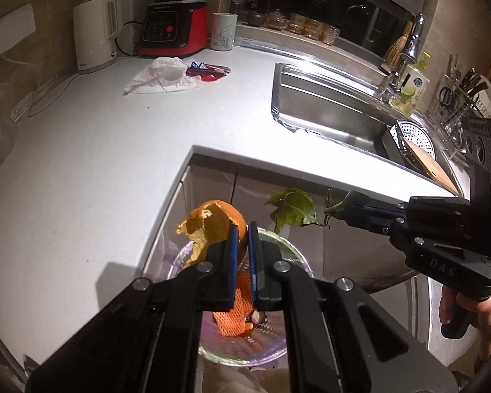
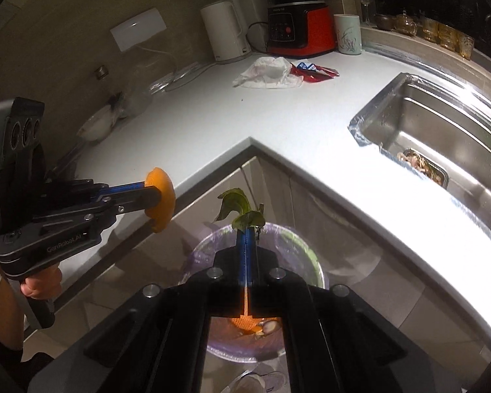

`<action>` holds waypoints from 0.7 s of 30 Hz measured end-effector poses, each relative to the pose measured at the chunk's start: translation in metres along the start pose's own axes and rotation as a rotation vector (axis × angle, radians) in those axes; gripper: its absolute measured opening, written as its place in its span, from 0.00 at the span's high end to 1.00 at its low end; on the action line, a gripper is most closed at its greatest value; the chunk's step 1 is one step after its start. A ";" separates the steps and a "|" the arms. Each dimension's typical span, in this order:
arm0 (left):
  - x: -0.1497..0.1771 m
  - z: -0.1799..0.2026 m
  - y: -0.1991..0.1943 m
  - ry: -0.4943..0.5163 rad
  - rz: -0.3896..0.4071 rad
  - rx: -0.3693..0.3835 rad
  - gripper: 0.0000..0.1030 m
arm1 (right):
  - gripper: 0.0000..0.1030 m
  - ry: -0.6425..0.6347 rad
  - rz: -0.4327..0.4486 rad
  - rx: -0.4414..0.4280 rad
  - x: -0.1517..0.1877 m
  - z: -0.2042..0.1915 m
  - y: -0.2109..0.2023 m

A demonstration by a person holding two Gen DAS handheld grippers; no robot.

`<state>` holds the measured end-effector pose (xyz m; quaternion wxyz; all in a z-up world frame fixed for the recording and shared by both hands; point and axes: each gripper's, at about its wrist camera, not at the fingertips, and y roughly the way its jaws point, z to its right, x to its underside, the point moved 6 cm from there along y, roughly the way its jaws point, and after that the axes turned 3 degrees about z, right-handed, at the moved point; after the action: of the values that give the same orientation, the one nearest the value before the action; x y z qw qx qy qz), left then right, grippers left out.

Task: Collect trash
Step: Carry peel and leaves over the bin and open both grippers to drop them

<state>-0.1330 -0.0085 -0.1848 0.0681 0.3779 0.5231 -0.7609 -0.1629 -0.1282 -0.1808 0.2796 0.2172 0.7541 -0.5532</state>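
My left gripper (image 1: 243, 226) is shut on an orange peel (image 1: 212, 226) and holds it above a bin lined with a purple bag (image 1: 298, 255). The peel also shows in the right wrist view (image 2: 162, 201). My right gripper (image 2: 246, 234) is shut on a green leaf (image 2: 237, 204) over the same bin (image 2: 314, 262); the leaf shows in the left wrist view (image 1: 293, 208). Orange netting (image 1: 237, 317) and scraps lie inside the bin. A crumpled white plastic bag (image 1: 163, 77) and a red and blue wrapper (image 1: 208, 70) lie on the white counter (image 1: 114, 150).
A white kettle (image 1: 95, 32), a red blender (image 1: 176, 23) and a cup (image 1: 224, 31) stand at the counter's back. A steel sink (image 1: 337, 111) with a strainer and a board lies to the right. A food tray (image 2: 422, 165) sits in the sink.
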 end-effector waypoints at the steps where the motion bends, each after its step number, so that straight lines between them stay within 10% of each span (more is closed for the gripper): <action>1: 0.006 0.004 -0.001 0.001 -0.005 0.002 0.94 | 0.99 0.000 -0.003 0.000 0.006 -0.001 -0.003; 16: 0.061 0.020 0.038 0.000 -0.128 0.013 0.92 | 0.99 0.009 -0.008 0.015 0.029 0.001 -0.022; 21: 0.086 0.014 0.064 -0.004 -0.192 -0.019 0.48 | 0.99 0.019 -0.035 0.016 0.034 0.001 -0.012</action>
<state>-0.1690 -0.0235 -0.2854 -0.0004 0.3240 0.5640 -0.7596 -0.1958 -0.1321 -0.1947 0.2612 0.2114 0.7558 -0.5620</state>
